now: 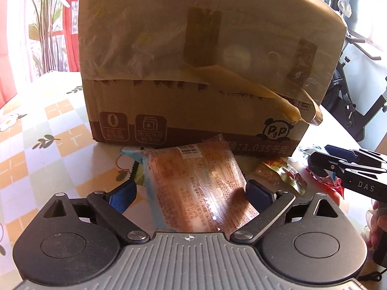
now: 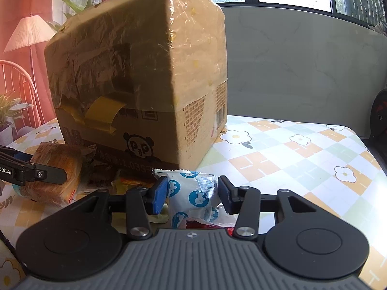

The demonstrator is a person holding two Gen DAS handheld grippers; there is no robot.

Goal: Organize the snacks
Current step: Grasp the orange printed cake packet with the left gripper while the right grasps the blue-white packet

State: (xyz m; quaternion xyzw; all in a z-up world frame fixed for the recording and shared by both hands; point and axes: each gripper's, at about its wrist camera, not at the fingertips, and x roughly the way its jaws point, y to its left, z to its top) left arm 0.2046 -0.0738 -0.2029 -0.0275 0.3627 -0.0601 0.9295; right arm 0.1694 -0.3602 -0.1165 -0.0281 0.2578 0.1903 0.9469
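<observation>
Left gripper (image 1: pixel 189 193) wide, orange snack packet (image 1: pixel 193 188) lying loose between my fingers; I'd centre before closing. Right gripper (image 2: pixel 192 194) narrow around the white blue-spotted packet (image 2: pixel 193 193), contact unclear

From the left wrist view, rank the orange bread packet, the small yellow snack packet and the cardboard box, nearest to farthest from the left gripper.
1. Orange bread packet, between the left gripper fingers.
2. Small yellow snack packet, just right of the right finger.
3. Cardboard box, standing behind both.

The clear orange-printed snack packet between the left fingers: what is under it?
A light-blue wrapper pokes out from under the clear packet at its far left corner, on the tablecloth. The rest is covered.
</observation>
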